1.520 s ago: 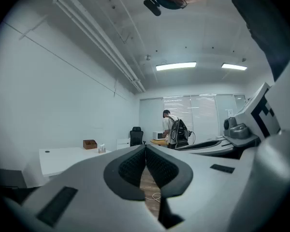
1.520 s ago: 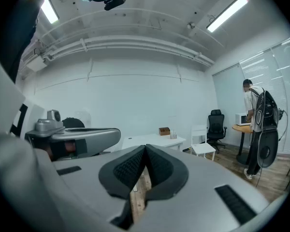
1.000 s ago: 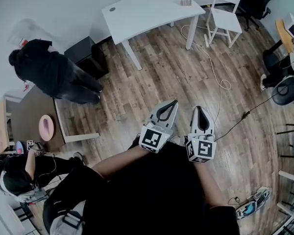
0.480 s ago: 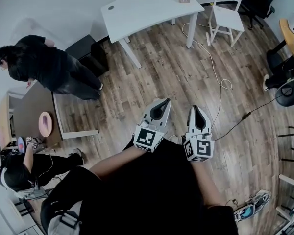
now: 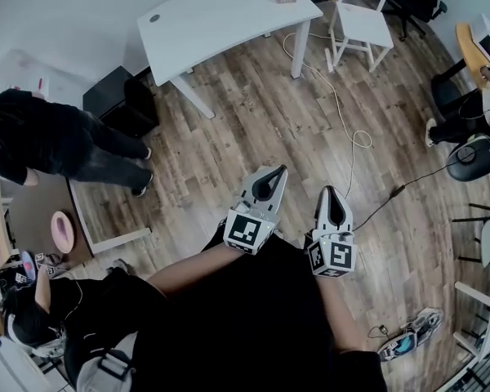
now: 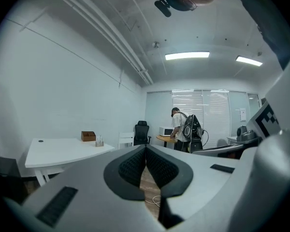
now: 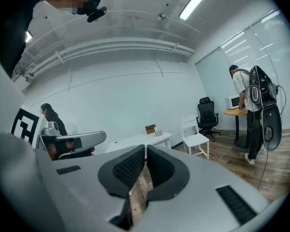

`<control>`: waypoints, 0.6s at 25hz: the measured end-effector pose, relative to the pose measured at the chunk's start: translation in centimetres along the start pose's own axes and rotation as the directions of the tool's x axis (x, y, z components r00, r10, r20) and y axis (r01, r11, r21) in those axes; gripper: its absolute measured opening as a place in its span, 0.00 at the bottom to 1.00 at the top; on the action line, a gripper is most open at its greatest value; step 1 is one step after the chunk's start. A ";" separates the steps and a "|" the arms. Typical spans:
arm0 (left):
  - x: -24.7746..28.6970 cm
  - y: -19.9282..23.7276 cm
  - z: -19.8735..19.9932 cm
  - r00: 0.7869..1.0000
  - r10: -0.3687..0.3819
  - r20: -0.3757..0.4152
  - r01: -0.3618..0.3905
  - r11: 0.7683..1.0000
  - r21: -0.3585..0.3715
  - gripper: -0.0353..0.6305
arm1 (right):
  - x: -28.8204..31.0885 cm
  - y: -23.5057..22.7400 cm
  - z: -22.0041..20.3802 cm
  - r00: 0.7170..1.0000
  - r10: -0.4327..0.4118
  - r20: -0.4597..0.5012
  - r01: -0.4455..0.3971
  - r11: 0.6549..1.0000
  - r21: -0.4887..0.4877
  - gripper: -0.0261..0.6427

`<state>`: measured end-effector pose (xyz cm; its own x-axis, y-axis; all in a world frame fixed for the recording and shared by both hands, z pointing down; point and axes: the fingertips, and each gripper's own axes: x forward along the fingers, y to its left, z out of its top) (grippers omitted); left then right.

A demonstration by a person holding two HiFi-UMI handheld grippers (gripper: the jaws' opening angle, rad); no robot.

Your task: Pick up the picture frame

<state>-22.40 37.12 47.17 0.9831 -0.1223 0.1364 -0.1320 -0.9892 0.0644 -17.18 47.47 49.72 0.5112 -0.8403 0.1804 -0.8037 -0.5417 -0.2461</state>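
Person in black [image 5: 49, 145] shifted left; left gripper [image 5: 278, 172], right gripper [image 5: 330, 191] jaws together, empty, over wood floor [image 5: 253, 129].

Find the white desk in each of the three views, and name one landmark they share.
Head view: the white desk is at the top, left of centre, near the wall.
Left gripper view: low at the left, beside the jaws.
Right gripper view: at the centre, just above the jaws.
Shared landmark: the white chair by the desk's end.
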 end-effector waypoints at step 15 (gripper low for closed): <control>14.0 15.8 1.1 0.997 -0.013 -0.075 0.006 0.995 -0.096 0.08 | 21.5 1.8 5.0 0.995 0.047 -0.085 -0.051 0.997 -0.053 0.09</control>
<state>-10.58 19.68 49.00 0.9724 -0.1025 0.2094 -0.1375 -0.9775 0.1602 -6.09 28.29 48.37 0.4455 -0.8601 0.2485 -0.8438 -0.4962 -0.2047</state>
